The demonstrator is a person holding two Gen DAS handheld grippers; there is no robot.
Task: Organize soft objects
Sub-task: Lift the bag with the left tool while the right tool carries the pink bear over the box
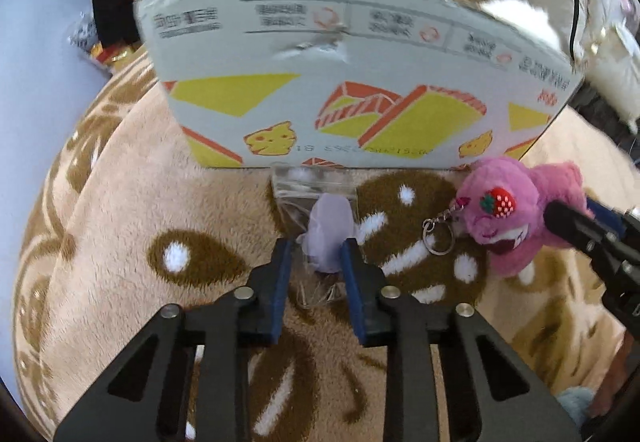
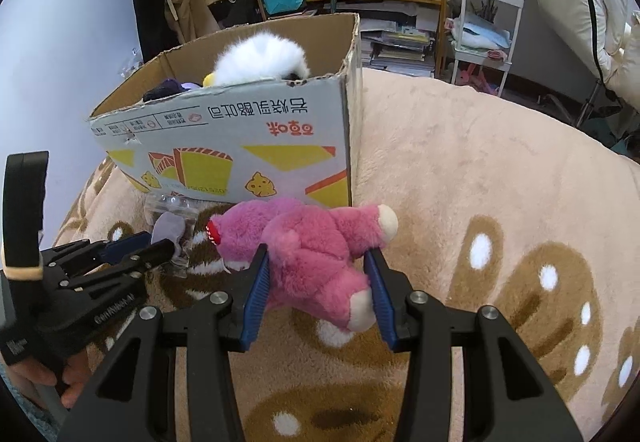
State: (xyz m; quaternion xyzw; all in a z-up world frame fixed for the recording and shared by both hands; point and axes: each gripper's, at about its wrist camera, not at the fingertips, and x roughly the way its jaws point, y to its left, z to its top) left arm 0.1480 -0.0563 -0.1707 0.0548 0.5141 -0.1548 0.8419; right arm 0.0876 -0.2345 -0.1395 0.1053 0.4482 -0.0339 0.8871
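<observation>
Right gripper (image 2: 316, 278) clamps pink bear (image 2: 308, 250); left gripper (image 1: 316, 262) pinches bagged lilac toy (image 1: 330, 230). Risk: keychain (image 1: 438, 232) snags blanket (image 1: 120, 202), slick bag slips before box (image 2: 240, 146).

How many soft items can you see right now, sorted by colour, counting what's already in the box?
Pink: 1, the pink bear
Lavender: 1, the bagged lavender piece
White: 1, the white plush in the cardboard box
Dark purple: 1, a purple item in the box
Total: 4
</observation>
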